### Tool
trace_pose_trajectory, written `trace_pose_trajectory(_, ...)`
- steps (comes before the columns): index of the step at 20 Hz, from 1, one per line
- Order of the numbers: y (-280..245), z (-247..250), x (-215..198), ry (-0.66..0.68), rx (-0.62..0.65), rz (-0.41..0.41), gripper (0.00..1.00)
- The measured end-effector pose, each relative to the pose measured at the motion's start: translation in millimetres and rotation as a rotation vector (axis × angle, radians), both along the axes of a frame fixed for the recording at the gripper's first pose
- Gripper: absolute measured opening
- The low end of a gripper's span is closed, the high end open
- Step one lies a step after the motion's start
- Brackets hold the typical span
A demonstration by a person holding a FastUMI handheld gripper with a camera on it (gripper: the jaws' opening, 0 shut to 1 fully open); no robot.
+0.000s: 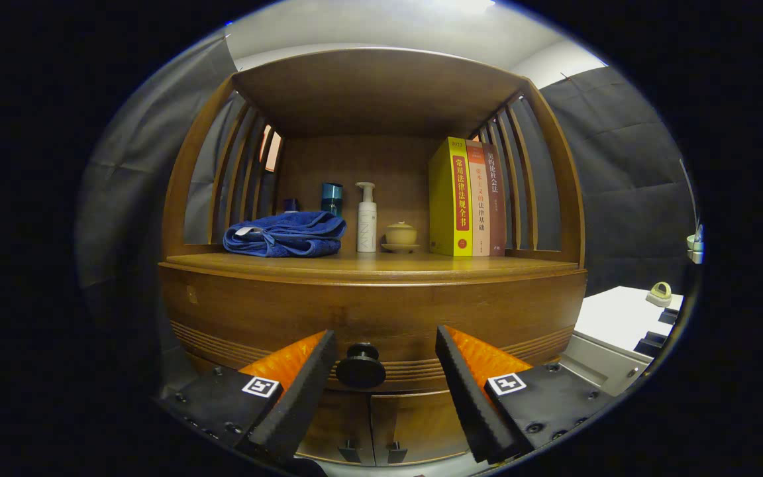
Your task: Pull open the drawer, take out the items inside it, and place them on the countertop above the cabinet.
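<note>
Spanning the black drawer knob (360,366) with fingers set apart, the claw (385,354) sits nearest; the knob lies between the two fingers, close to the left one — whether it touches that finger cannot be told — and clear of the right one.

Drawer (368,324): shut, wooden front with grooved banding, knob at centre, directly ahead of the fingertips. Items inside are hidden.

Lower cabinet doors (371,427): two, closed, below the drawer at 6 o'clock from the knob, each with a small dark pull.

Tabletop (368,265): wooden surface above the drawer, at 12 o'clock from the knob, under a slatted hutch (375,93).

Holdings on the tabletop:
- Blue towel (287,234), folded, at 11 o'clock from the knob.
- Teal cylinder (331,197), upright behind the towel's right end.
- White pump bottle (366,218), upright, just right of the towel.
- Small lidded cup on a saucer (401,237), just beside the bottle at its 3 o'clock.
- Three books (467,197), upright — yellow, then two reddish spines — near the right slats, at 1 o'clock from the knob.

Pale side surface (620,318) stands beyond the right finger, at 3 o'clock from the cabinet, carrying a small rounded object (660,291).
</note>
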State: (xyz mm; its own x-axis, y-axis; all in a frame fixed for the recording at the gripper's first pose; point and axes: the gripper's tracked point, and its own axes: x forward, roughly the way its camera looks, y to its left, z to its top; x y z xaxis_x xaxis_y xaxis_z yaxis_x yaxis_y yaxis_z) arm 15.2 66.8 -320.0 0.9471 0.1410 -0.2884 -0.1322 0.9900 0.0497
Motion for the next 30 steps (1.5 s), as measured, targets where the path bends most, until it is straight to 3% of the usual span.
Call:
trace_pose_trajectory(5,11,-24,3,0.054,-0.015,0.021,0.85)
trace_pose_trajectory(11,24,-48,4,0.114,0.019,0.028,0.56)
trace_pose_trajectory(18,22,-44,12,0.106,0.025,0.026,0.39)
trace_pose_trajectory(30,14,-27,-40,0.214,0.023,0.044,0.38)
